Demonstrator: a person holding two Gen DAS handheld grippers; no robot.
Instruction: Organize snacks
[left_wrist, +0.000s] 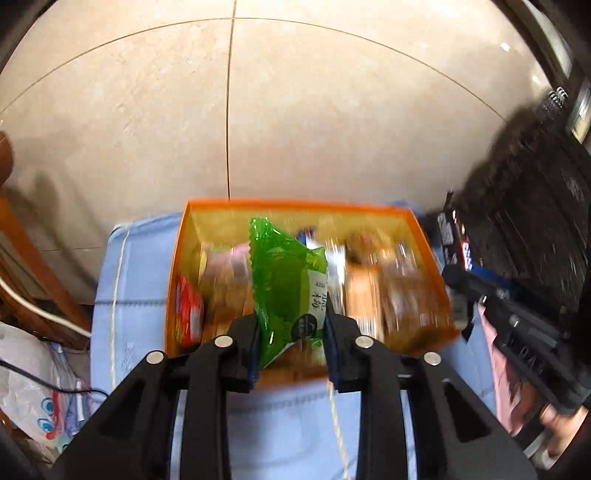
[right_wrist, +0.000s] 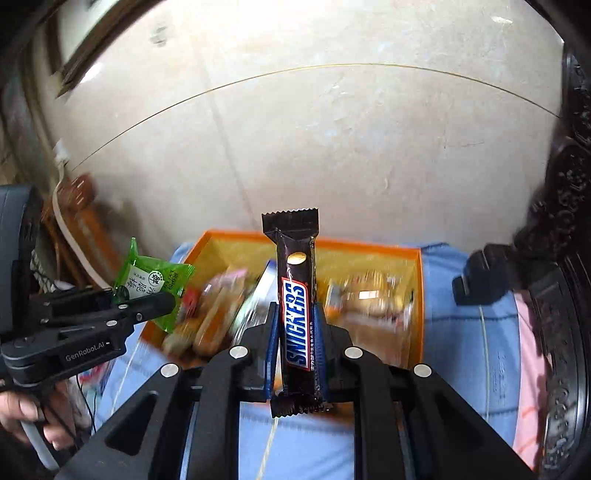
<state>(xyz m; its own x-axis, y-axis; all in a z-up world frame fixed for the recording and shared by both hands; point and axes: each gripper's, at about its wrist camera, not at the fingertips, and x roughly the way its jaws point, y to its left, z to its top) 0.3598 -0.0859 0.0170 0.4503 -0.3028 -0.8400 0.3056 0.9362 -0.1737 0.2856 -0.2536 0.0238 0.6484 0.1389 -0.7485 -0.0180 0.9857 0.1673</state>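
An orange box (left_wrist: 177, 254) holding several wrapped snacks sits on a light blue cloth (left_wrist: 125, 280); it also shows in the right wrist view (right_wrist: 415, 254). My left gripper (left_wrist: 291, 328) is shut on a green snack packet (left_wrist: 284, 280) and holds it above the box's near side. The same gripper (right_wrist: 144, 304) and green packet (right_wrist: 147, 277) show at the left of the right wrist view. My right gripper (right_wrist: 295, 328) is shut on a Snickers bar (right_wrist: 295, 317), held upright above the box's near edge. The right gripper (left_wrist: 524, 325) shows at the right of the left wrist view.
Beige tiled floor (left_wrist: 295, 110) lies beyond the box. Wooden furniture (left_wrist: 22, 258) and a plastic bag (left_wrist: 33, 387) stand at the left. Dark carved furniture (right_wrist: 565, 258) stands at the right, and pink fabric (right_wrist: 532, 369) lies by the cloth.
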